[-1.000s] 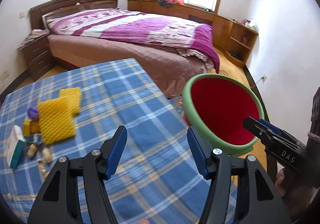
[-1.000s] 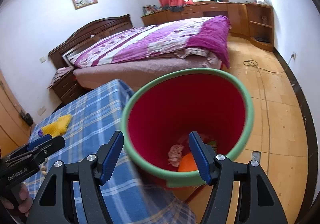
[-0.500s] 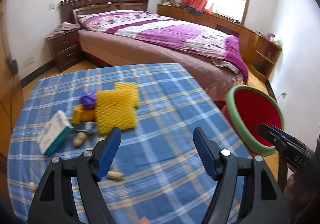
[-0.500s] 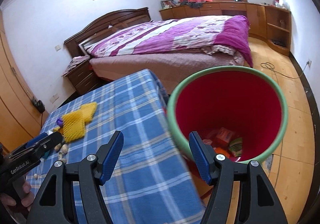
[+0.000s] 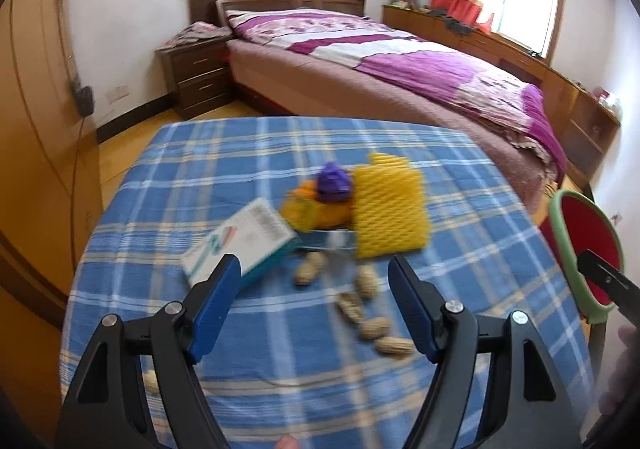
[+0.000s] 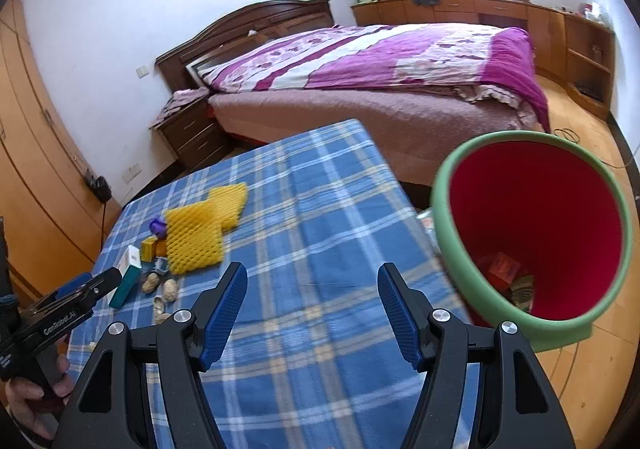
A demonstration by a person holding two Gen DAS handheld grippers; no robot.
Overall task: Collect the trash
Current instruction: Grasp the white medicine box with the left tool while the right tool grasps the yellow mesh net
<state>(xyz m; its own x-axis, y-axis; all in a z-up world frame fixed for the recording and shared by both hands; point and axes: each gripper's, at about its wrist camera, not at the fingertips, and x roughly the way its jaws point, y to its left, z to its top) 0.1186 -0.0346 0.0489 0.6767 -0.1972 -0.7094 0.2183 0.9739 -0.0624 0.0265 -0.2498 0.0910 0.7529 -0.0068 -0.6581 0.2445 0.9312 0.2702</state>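
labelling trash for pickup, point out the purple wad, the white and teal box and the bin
purple wad [image 5: 334, 180], left wrist view, middle of the crumple
white and teal box [image 5: 244, 239], left wrist view, white top face
bin [image 6: 448, 245], right wrist view, green rim

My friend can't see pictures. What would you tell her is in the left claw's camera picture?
The open, empty left claw hangs over a blue plaid table strewn with trash: peanut shells, a white and teal box, yellow foam netting and a purple wrapper. A red bin with a green rim stands at the right, a bed behind.
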